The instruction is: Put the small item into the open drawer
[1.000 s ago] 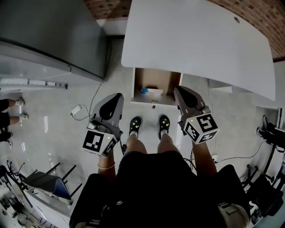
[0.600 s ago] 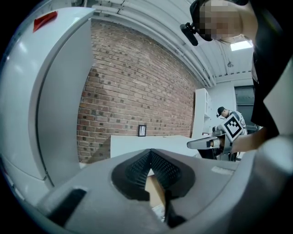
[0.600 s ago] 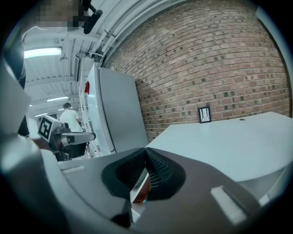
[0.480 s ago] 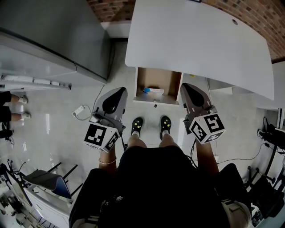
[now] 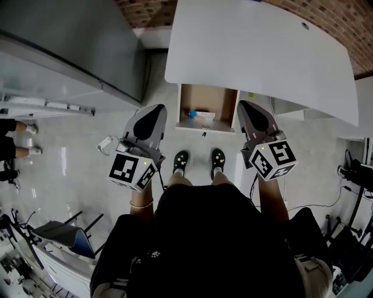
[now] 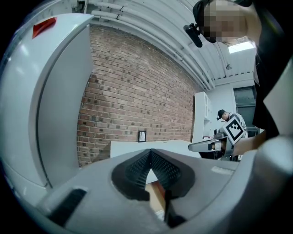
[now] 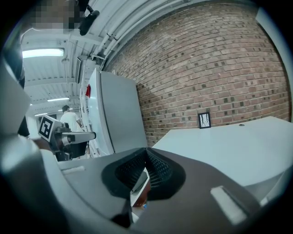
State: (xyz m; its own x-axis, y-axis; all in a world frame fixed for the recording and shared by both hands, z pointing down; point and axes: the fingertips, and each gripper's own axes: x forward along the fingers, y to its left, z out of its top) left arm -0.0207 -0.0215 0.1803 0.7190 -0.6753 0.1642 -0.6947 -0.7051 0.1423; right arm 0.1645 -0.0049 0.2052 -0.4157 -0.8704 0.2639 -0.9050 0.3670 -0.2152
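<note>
The open wooden drawer point(image 5: 187, 105) hangs under the white desk point(image 5: 262, 52) in the head view. Inside it lies the small item point(image 5: 201, 115), a white pack with a blue end. My left gripper point(image 5: 154, 110) hovers left of the drawer front, jaws shut and empty. To the drawer's right, my right gripper point(image 5: 245, 107) is also shut with nothing held. In the left gripper view the left gripper point(image 6: 149, 153) has its tips meeting, with drawer wood point(image 6: 157, 194) showing below them. In the right gripper view the right gripper point(image 7: 146, 151) is closed too.
A tall grey cabinet point(image 5: 70, 41) stands at the left. A brick wall point(image 5: 151, 9) runs behind the desk. On the floor are a white power adapter point(image 5: 105, 143), cables and a chair point(image 5: 64, 240). The person's shoes point(image 5: 181, 160) stand just before the drawer.
Both grippers have risen a little and sit closer beside the drawer front. Both stay shut. The item in the drawer has not moved.
</note>
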